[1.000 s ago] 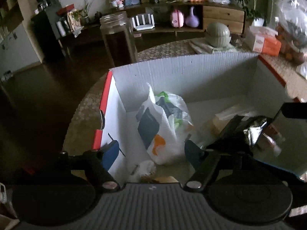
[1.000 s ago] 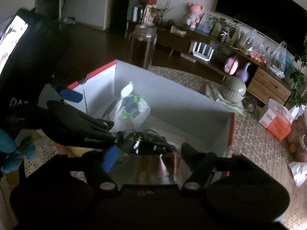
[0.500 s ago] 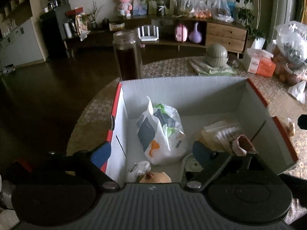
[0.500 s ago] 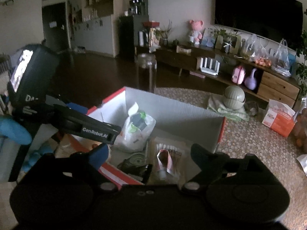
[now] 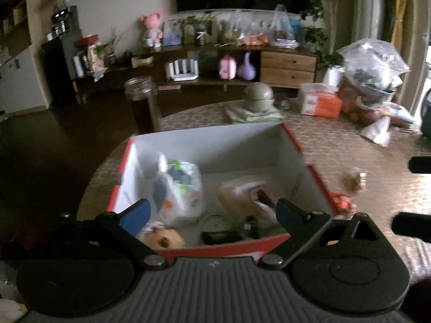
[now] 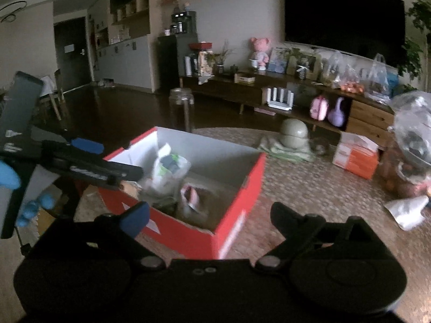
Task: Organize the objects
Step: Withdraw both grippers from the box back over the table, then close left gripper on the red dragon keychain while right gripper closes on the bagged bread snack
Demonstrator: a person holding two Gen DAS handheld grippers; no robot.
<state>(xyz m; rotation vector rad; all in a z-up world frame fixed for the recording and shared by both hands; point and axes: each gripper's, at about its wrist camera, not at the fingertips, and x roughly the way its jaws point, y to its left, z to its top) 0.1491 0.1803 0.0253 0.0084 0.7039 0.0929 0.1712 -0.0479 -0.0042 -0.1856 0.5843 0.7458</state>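
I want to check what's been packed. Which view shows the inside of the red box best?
The left wrist view: it looks down into the red box, showing the plastic bag and packets on its floor. The right wrist view sees the box from outside, its near wall hiding most contents.

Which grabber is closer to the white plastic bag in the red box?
Left. The left gripper hangs over the box's near edge, with the white bag just past its fingertips. The right gripper is back outside the box's corner, farther from the bag.

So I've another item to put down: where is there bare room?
Inside the box, only a strip along its back wall is bare; the front is crowded. The table is free between the box and the orange carton.
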